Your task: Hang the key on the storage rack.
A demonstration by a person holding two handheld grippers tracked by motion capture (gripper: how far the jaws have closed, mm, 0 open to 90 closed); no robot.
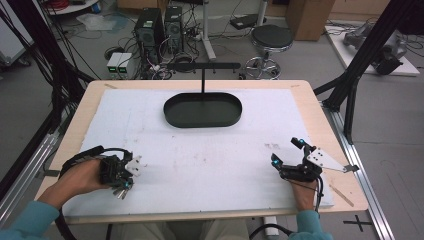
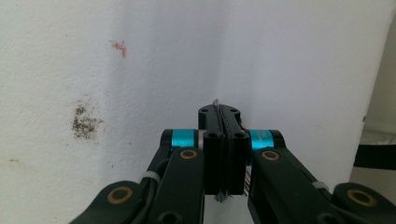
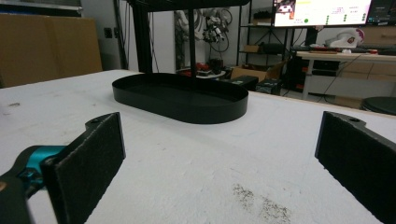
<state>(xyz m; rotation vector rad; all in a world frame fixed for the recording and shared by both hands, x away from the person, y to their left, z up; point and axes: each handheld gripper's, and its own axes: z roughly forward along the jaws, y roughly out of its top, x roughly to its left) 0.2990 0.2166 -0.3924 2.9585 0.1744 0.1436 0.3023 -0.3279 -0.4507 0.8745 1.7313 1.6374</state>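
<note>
A black oval tray (image 1: 203, 125) sits at the back middle of the white foam sheet (image 1: 210, 165), and a thin black post with a crossbar (image 1: 202, 66) rises behind it. My left gripper (image 1: 124, 187) rests at the sheet's front left, in a person's hand. In the left gripper view its jaws (image 2: 219, 114) are pressed together and point down at the sheet; a thin silvery sliver shows in the seam, too small to identify. My right gripper (image 1: 287, 151) stands open at the front right. The right gripper view shows both pads (image 3: 93, 158) wide apart, nothing between them, facing the tray (image 3: 187, 112).
The wooden table edge (image 1: 75, 125) frames the sheet. Dark smudges mark the foam (image 2: 85, 122) (image 3: 261, 203). Beyond the table are computer towers (image 1: 150, 27), a round stool (image 1: 271, 37) and black frame struts (image 1: 360, 65) at the right.
</note>
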